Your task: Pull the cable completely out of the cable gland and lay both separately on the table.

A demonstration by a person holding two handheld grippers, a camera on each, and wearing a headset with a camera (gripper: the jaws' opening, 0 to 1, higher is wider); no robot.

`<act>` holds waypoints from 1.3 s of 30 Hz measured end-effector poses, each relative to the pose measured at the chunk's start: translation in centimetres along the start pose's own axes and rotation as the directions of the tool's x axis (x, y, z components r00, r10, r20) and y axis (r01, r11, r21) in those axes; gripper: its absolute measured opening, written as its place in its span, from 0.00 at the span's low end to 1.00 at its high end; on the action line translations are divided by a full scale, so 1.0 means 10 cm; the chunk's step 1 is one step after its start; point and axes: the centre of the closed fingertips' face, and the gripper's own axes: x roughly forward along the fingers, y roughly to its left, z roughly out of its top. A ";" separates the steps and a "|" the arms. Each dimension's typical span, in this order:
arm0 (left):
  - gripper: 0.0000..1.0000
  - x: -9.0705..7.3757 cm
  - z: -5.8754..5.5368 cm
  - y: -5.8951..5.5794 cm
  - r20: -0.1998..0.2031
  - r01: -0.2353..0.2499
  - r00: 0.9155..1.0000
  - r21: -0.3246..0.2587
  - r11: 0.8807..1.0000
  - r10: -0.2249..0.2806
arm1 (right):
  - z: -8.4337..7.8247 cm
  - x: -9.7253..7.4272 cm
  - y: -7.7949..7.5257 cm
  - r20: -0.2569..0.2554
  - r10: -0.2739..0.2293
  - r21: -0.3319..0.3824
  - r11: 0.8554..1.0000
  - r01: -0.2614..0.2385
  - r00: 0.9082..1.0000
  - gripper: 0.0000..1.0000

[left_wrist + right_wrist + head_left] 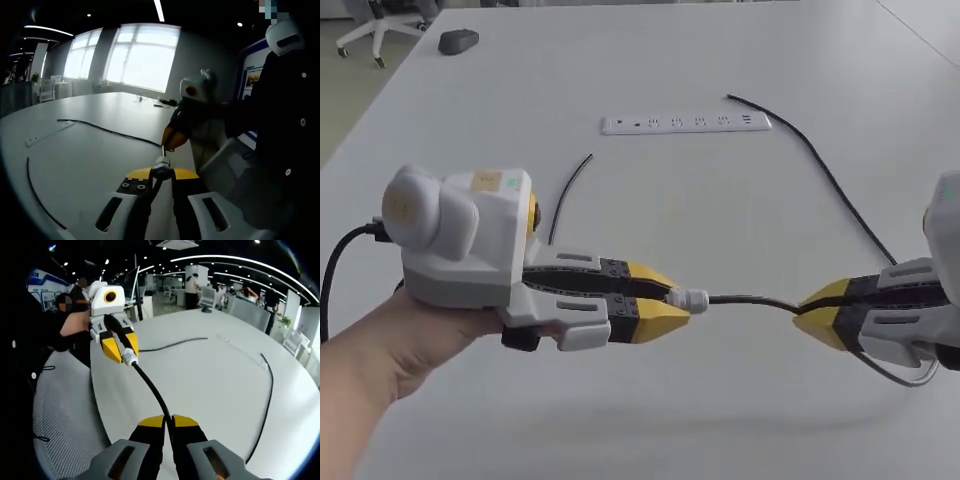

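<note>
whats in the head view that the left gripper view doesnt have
Head view: the dark mouse at the table's far corner, an office chair beyond it, and the hand holding the left tongs. Left gripper view: bright windows and the person's dark clothing. Both: the white cable gland in the left tongs, the cable running from it to the right tongs, the power strip and a short loose cable on the table.

White cable gland (690, 298), black cable (750, 299). Yellow-tipped black fingers (658, 322), pale grey shells on left gripper (675, 300) and right gripper (812, 312). Plain white worktop (670, 410); white power strip (685, 123) upper centre, dark grey mouse (458, 41) upper left.
</note>
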 end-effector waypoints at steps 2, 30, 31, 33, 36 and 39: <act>0.15 0.00 0.00 -0.01 -0.001 0.001 1.000 0.001 1.000 -0.001 | -0.04 -0.01 -0.03 -0.008 -0.010 0.018 1.000 0.010 1.000 0.00; 0.15 0.00 -0.03 0.01 -0.012 -0.011 1.000 -0.003 1.000 0.011 | -0.51 -0.07 -0.25 -0.111 -0.067 0.093 0.993 0.078 0.992 0.01; 0.15 -0.01 -0.03 0.02 -0.009 -0.013 1.000 -0.003 1.000 0.012 | -0.49 -0.07 -0.26 -0.102 -0.073 0.071 0.994 0.081 0.992 0.02; 0.15 -0.02 -0.03 0.04 -0.007 -0.021 1.000 0.000 1.000 0.021 | -0.43 -0.08 -0.25 -0.081 -0.078 0.059 0.995 0.083 0.994 0.15; 0.15 -0.01 -0.05 0.04 -0.015 -0.021 1.000 0.003 1.000 0.021 | -0.35 -0.09 -0.18 -0.066 -0.047 0.044 0.998 0.050 0.997 0.17; 0.15 0.00 -0.04 0.04 -0.012 -0.018 1.000 0.001 1.000 0.018 | -0.08 -0.09 -0.03 0.026 0.001 0.029 1.000 -0.002 1.000 0.18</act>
